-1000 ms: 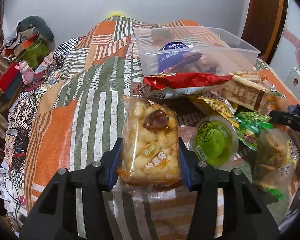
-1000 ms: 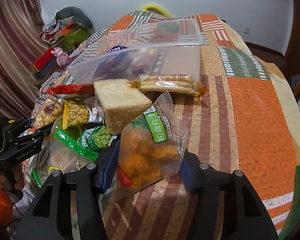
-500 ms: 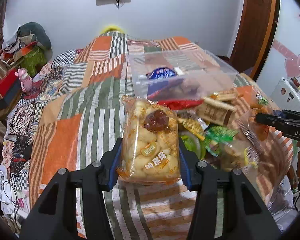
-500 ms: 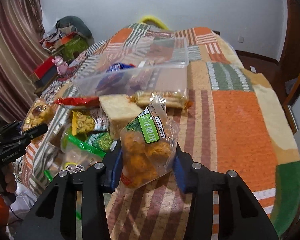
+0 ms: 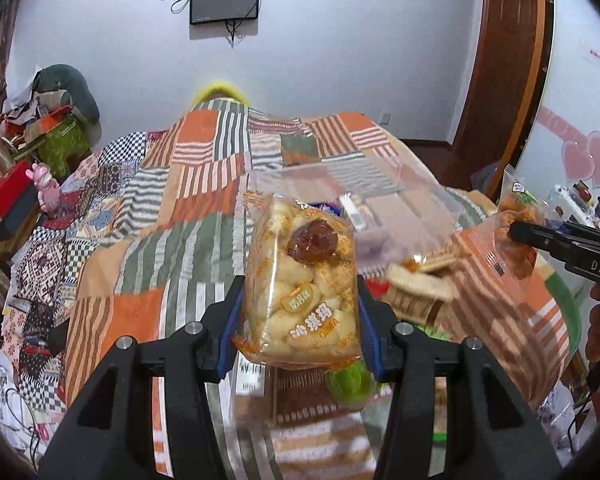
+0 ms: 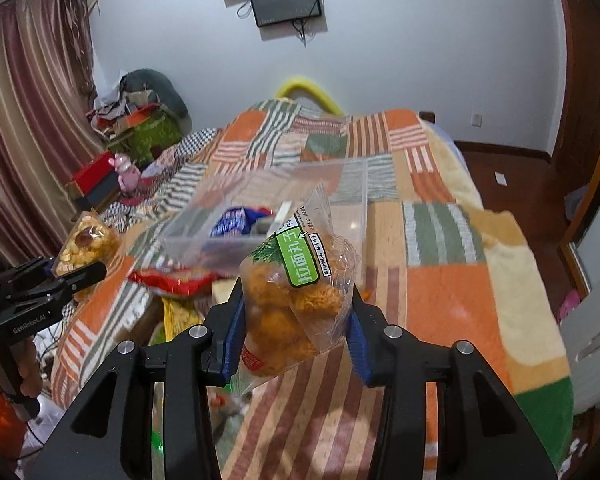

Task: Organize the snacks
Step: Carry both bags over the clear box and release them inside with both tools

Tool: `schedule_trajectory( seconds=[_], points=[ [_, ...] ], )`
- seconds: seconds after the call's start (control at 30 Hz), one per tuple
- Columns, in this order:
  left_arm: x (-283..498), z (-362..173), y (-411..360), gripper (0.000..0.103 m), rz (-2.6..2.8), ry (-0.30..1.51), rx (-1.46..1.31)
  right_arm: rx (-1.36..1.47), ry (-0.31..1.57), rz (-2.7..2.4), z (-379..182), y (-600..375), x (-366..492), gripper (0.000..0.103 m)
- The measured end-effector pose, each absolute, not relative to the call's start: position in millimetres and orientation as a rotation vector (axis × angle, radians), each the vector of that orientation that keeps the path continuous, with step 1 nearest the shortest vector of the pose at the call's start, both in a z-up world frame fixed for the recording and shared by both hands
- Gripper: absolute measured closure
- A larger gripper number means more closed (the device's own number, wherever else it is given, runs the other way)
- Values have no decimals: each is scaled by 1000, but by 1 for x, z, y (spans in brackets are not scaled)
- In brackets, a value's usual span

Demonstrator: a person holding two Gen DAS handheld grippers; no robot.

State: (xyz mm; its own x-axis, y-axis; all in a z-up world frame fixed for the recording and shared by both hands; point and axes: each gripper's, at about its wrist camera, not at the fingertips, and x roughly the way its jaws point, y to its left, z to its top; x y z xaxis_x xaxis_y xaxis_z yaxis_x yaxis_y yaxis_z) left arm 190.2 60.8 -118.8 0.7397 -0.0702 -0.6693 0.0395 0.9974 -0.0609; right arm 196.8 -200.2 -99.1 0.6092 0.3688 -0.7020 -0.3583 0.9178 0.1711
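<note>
- Two snack packs are held off the patchwork bedspread [image 5: 188, 248], one in each gripper.
- The left gripper [image 5: 300, 320] has its blue-padded jaws pressed on both sides of a clear pack of puffed rice cake [image 5: 302, 284] with a dark red date on top; the pack stands upright between the jaws and sticks out beyond the tips.
- The right gripper [image 6: 296, 320] pinches a clear bag of orange noodle balls [image 6: 296, 296] with a green label; its left jaw touches the bag, and the bag's crinkled film reaches the right jaw.
- Beyond both sets of jaws lies a clear plastic bin [image 6: 356, 200] on the bedspread, with a blue packet [image 6: 236, 220] inside it.
- Below and left of the right jaws, a red snack bag [image 6: 172, 280] and a yellow packet [image 6: 180, 312] lie in front of the bin.
- Right of the left jaws, a pack of wafer biscuits [image 5: 420, 280] lies blurred; under those jaws sits something green [image 5: 350, 384], too blurred to name.
- In the left wrist view the right gripper shows at the far right, level with the jaw tips, its bag raised above the bedspread.
</note>
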Motion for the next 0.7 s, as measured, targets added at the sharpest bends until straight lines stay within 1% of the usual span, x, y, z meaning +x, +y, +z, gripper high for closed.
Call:
schedule_trajectory(
  seconds=[0.37,0.7],
  points=[
    [242,-110,63,53,-51,705,-33,-4,756,415,-89,-186,232,63],
    [298,-124,67,53,-60,754,-40,9,779,388,-107,-170,277,62]
  ],
)
